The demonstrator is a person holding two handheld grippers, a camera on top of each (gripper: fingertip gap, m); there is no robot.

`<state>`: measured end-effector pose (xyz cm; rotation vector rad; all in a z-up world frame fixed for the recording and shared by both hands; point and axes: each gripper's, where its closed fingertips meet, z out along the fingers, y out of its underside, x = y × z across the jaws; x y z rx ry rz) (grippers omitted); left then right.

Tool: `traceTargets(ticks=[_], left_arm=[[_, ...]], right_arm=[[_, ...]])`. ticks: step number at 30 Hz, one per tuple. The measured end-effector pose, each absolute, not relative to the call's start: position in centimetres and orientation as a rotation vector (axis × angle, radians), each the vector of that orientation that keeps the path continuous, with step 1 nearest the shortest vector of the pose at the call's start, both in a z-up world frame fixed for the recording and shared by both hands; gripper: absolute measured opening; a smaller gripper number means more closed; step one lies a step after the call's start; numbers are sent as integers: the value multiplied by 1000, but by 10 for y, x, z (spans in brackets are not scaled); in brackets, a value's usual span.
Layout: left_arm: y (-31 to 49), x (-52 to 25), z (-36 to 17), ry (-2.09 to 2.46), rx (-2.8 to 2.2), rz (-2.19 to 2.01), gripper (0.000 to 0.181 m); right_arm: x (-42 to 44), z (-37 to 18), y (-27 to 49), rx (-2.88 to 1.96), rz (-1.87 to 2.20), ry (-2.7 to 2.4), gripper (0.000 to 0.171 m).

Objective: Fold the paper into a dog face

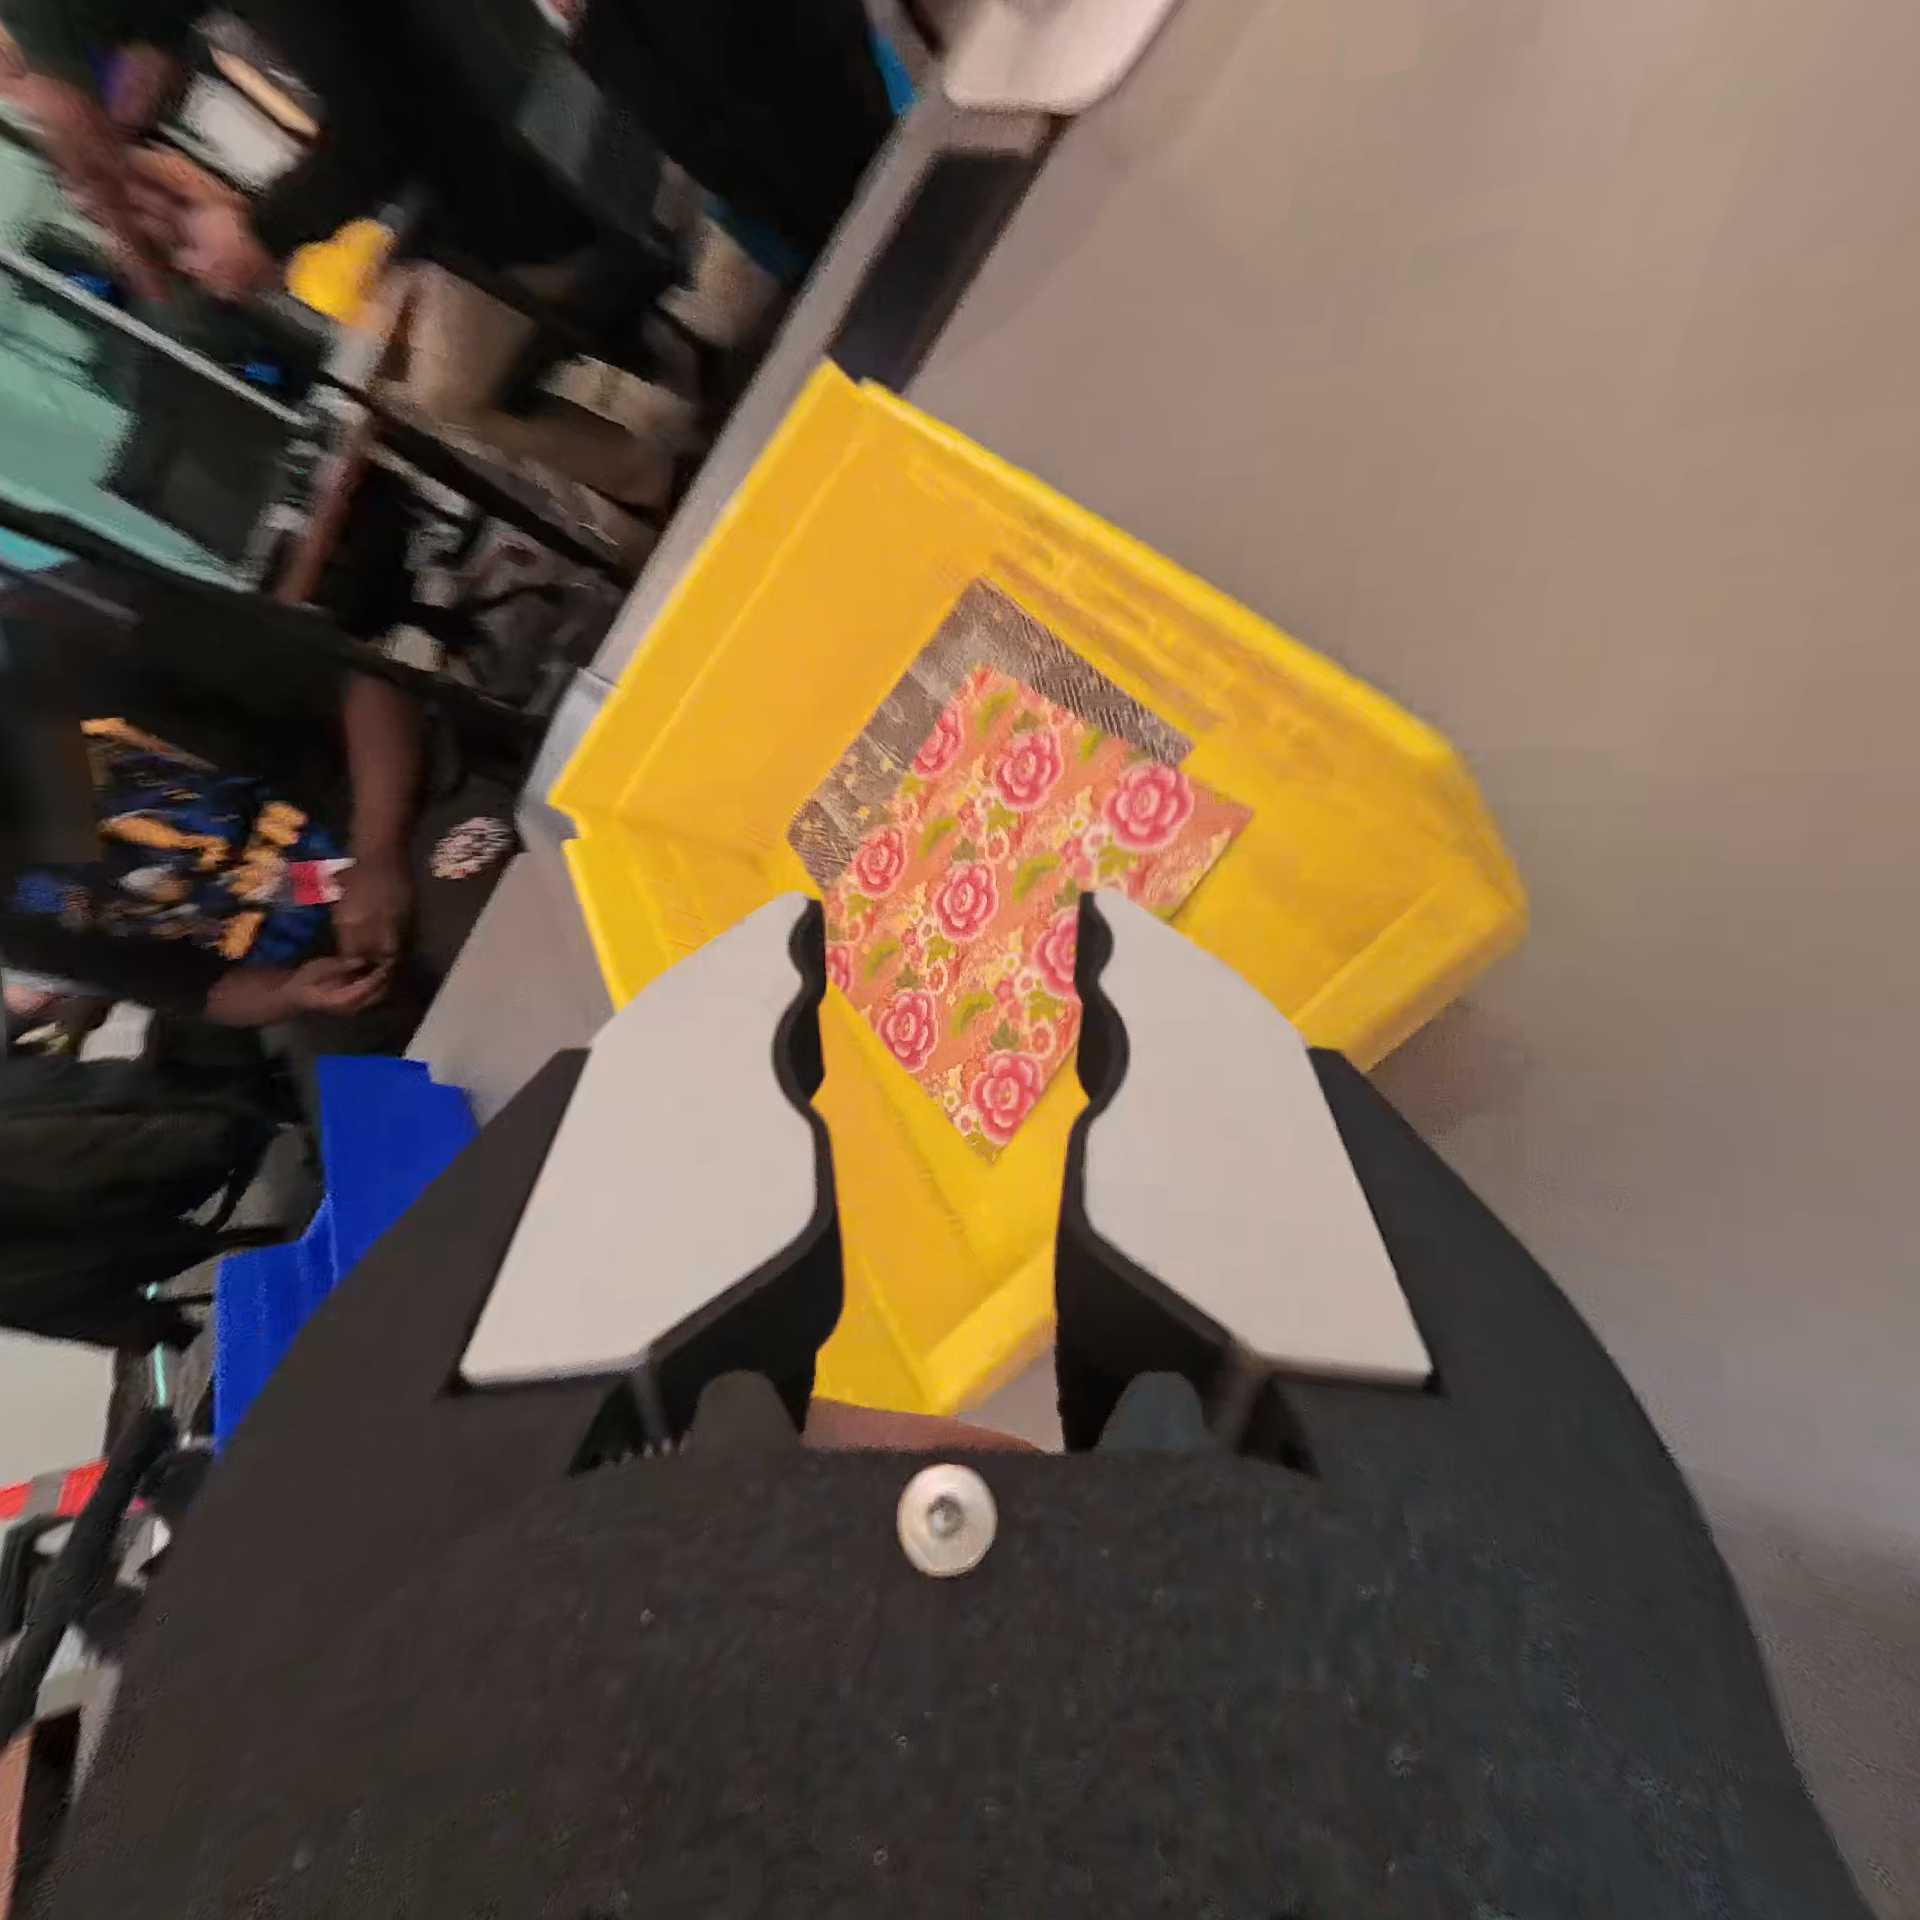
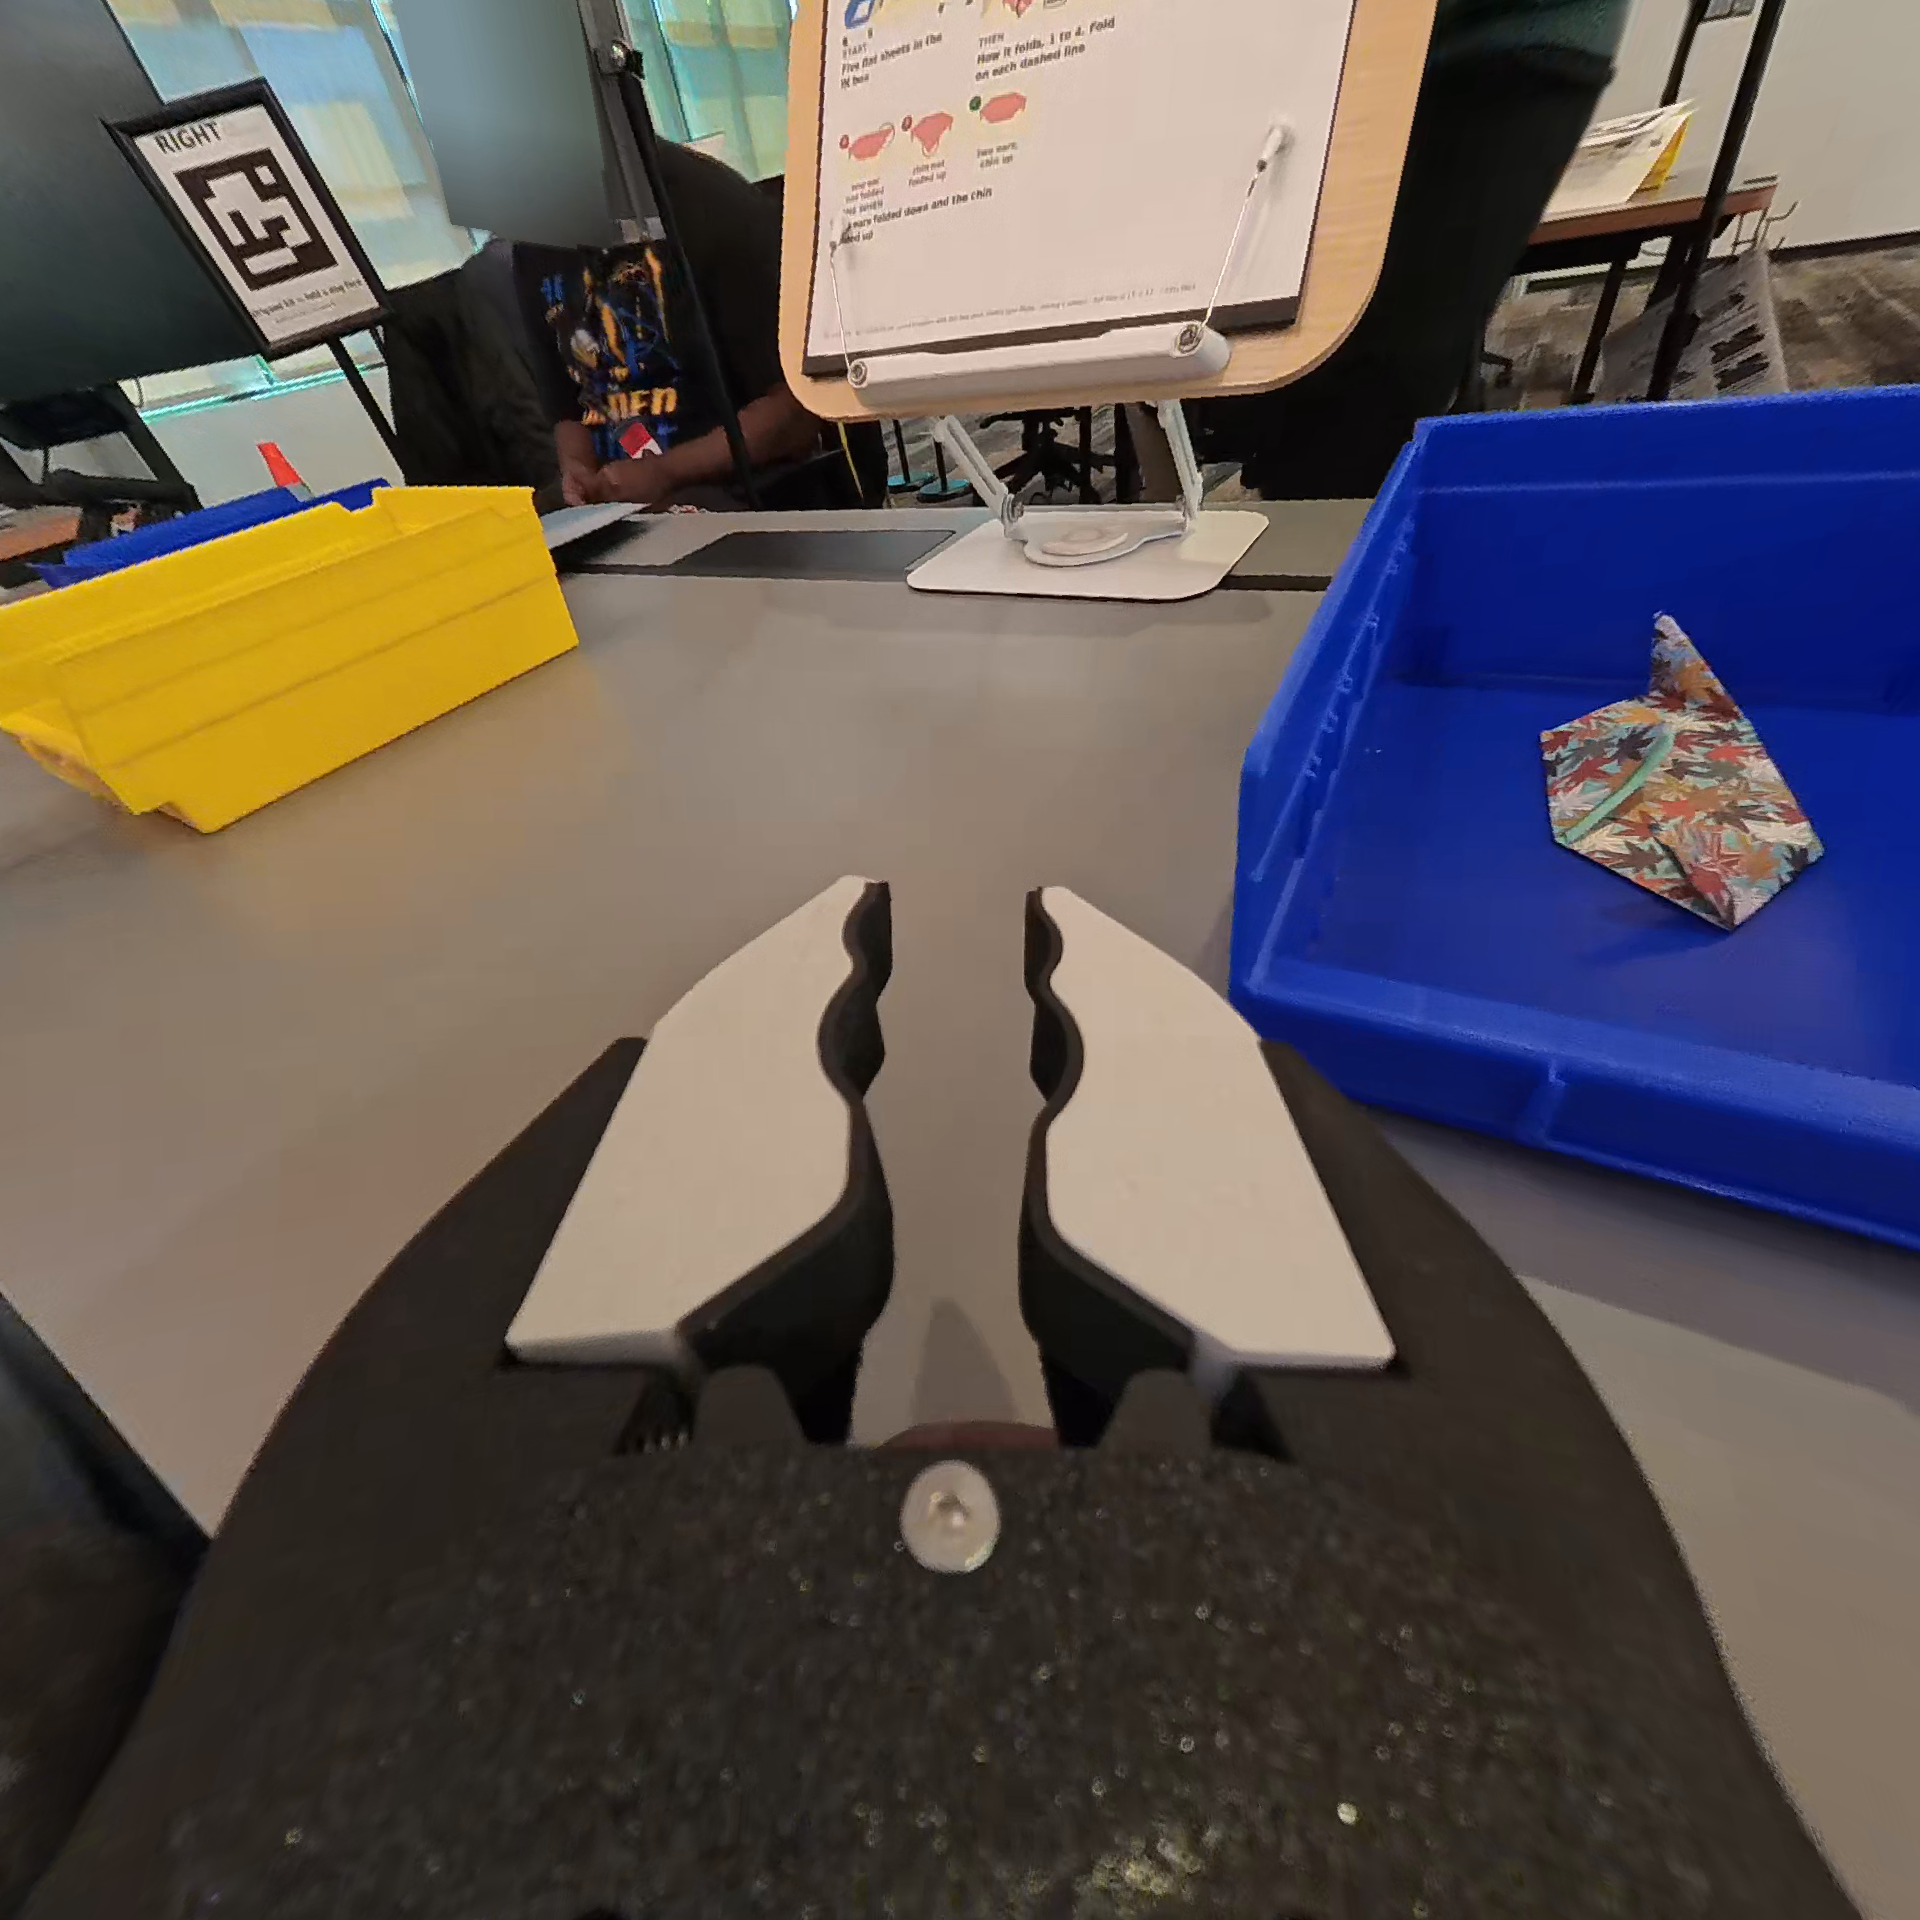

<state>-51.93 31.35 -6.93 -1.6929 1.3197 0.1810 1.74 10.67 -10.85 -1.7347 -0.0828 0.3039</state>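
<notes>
A flat sheet of pink-and-orange flowered paper (image 1: 997, 914) lies in a yellow bin (image 1: 727, 665), on top of a grey patterned sheet (image 1: 935, 686). My left gripper (image 1: 948, 914) is open and empty, hovering just above the bin with its fingertips over the flowered sheet. My right gripper (image 2: 956, 894) is open and empty, low over the grey table (image 2: 831, 727). A folded paper piece with a coloured leaf pattern (image 2: 1683, 790) sits in a blue bin (image 2: 1558, 1039) to the right of the right gripper. The yellow bin also shows at the left in the right wrist view (image 2: 291, 665).
An instruction sheet on a wooden stand (image 2: 1081, 187) rises at the table's far edge. A framed marker sign (image 2: 249, 208) stands at the back left. A person (image 2: 644, 353) sits behind the table. Another blue bin (image 1: 353, 1174) lies beside the yellow one. Tip to tip, the grippers are about 60 centimetres apart.
</notes>
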Motion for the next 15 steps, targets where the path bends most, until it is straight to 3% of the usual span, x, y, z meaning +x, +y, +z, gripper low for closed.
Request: traceTargets(ticks=[8,15], left_arm=[[338,-523,-150,1977,-1728,259,51],[349,-527,-183,2120,-1729,274,47]], right_arm=[[9,-106,119,-1735,341,-94,24],[-3,-109,126,-1753,377,-116,24]])
